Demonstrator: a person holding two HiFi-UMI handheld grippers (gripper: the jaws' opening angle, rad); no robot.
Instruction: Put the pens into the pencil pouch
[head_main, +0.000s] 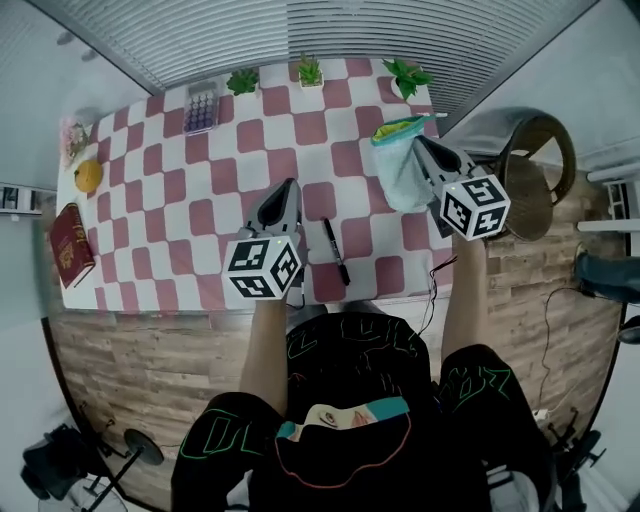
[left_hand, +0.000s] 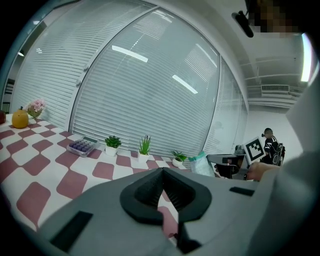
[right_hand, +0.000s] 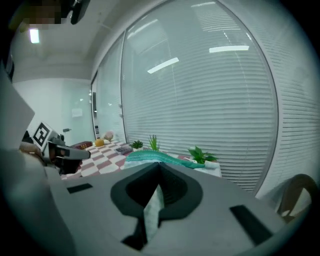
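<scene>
right gripper (head_main: 421, 141) jaws clamped on pouch (head_main: 401, 172) rim, likely to lift its mouth | left gripper (head_main: 291, 186) jaws together, empty | pen (head_main: 335, 251) just beside them

Nothing legible — print on the red book (head_main: 72, 243) seems blurred.

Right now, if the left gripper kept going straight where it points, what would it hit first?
Probably the red-and-white checked tabletop: the left gripper tilts slightly down, with bare checks ahead of its tips. Beyond stand small green plants in white pots, though depth is hard to judge.
</scene>
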